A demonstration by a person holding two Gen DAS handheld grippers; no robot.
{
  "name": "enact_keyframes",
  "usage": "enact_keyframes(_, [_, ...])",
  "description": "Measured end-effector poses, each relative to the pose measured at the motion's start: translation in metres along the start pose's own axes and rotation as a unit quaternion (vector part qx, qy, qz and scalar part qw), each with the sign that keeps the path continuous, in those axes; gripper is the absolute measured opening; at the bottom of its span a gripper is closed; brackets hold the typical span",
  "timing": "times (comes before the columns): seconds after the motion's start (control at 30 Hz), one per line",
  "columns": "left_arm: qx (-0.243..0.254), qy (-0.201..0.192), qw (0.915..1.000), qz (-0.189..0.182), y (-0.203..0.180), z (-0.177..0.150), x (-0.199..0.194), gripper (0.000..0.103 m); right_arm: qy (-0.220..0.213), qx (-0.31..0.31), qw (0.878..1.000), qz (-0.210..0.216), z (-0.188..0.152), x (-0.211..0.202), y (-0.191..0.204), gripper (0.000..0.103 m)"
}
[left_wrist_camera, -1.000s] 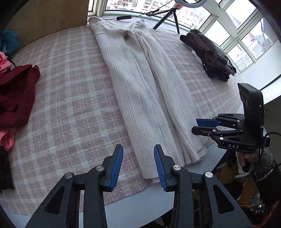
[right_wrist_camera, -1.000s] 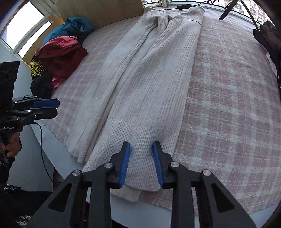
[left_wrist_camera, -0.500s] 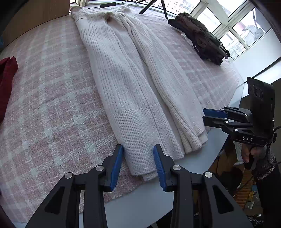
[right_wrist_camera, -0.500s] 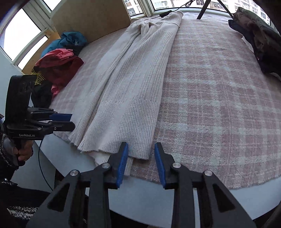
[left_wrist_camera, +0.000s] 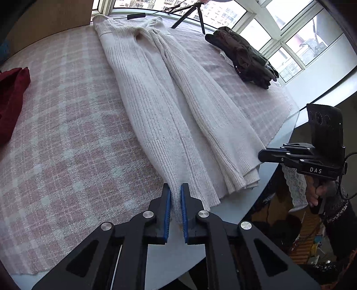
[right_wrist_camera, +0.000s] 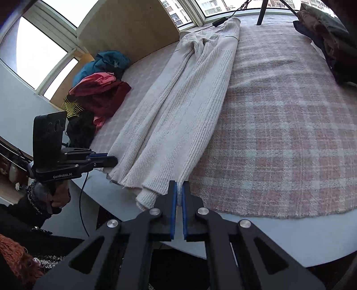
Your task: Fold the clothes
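A long cream ribbed knit garment [left_wrist_camera: 160,107] lies lengthwise on the pink plaid cloth [left_wrist_camera: 67,133], its hem at the table's near edge. It also shows in the right wrist view [right_wrist_camera: 189,107]. My left gripper [left_wrist_camera: 175,191] is shut on the hem's left corner. My right gripper [right_wrist_camera: 179,187] is shut on the hem's right corner. Each gripper shows in the other's view, the right one [left_wrist_camera: 267,154] at the hem's right side, the left one [right_wrist_camera: 109,159] at its left.
A pile of dark clothes [left_wrist_camera: 243,55] lies at the far right of the table. Red, pink and teal clothes [right_wrist_camera: 100,89] are heaped at the left. A tripod [left_wrist_camera: 191,13] and a cable stand by the window. The grey table edge [left_wrist_camera: 169,249] is just below the hem.
Both grippers moved in onto the hem and closed on it, the left on the left corner, the right on the right corner.
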State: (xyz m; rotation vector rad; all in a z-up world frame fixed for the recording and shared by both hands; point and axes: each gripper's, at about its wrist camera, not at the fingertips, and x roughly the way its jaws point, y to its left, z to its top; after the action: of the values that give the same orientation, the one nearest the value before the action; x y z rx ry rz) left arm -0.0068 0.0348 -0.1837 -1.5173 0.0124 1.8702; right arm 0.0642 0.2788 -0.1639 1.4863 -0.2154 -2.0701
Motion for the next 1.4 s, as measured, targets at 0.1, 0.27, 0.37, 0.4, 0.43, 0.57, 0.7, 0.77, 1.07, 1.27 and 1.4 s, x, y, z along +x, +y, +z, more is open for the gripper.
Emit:
enact_keyframes(0.1, [-0.003, 0.009, 0.9999, 0.005, 0.002, 0.002, 0.005, 0.009, 0.024, -0.017, 0.999, -0.027, 0.000, 0.011, 0.005, 0.004])
enact_keyframes(0.27, [0.001, 0.029, 0.9995, 0.008, -0.002, 0.005, 0.013, 0.022, 0.009, 0.010, 0.998, -0.063, 0.012, 0.004, -0.004, 0.011])
enact_keyframes(0.37, [0.001, 0.027, 0.9996, -0.001, -0.004, 0.005, 0.016, 0.011, 0.023, 0.021, 0.999, -0.045, 0.017, 0.016, -0.005, 0.021])
enact_keyframes(0.4, [0.002, 0.025, 0.9997, -0.003, -0.004, 0.005, 0.014, 0.010, 0.032, 0.014, 0.998, -0.048, 0.016, 0.023, -0.002, 0.021])
enact_keyframes(0.43, [0.003, 0.024, 0.9997, -0.005, -0.004, 0.004, 0.012, 0.010, 0.042, 0.007, 0.998, -0.052, 0.016, 0.029, 0.001, 0.021])
enact_keyframes(0.57, [-0.009, 0.019, 0.9994, -0.028, -0.001, 0.007, 0.004, 0.009, 0.045, 0.010, 0.999, -0.011, 0.015, 0.035, 0.006, 0.006])
enact_keyframes(0.7, [-0.039, -0.003, 0.9971, -0.065, 0.006, 0.018, -0.025, 0.008, 0.002, 0.059, 0.997, 0.059, 0.027, 0.008, 0.002, 0.006])
enact_keyframes(0.77, [-0.043, -0.020, 0.9960, -0.076, 0.006, 0.032, -0.044, 0.008, -0.025, 0.073, 0.993, 0.088, 0.038, -0.010, 0.004, 0.006])
enact_keyframes(1.07, [-0.026, -0.115, 0.9904, -0.073, 0.018, 0.159, -0.116, 0.006, -0.130, 0.063, 0.980, 0.139, 0.167, -0.071, -0.005, 0.006])
enact_keyframes(1.27, [-0.025, -0.144, 0.9889, -0.030, 0.042, 0.274, -0.109, 0.004, -0.151, 0.068, 0.976, 0.138, 0.287, -0.056, -0.046, 0.004])
enact_keyframes(1.4, [-0.055, -0.132, 0.9895, -0.019, 0.073, 0.323, -0.073, 0.002, -0.147, 0.098, 0.973, 0.148, 0.347, -0.027, -0.084, 0.002])
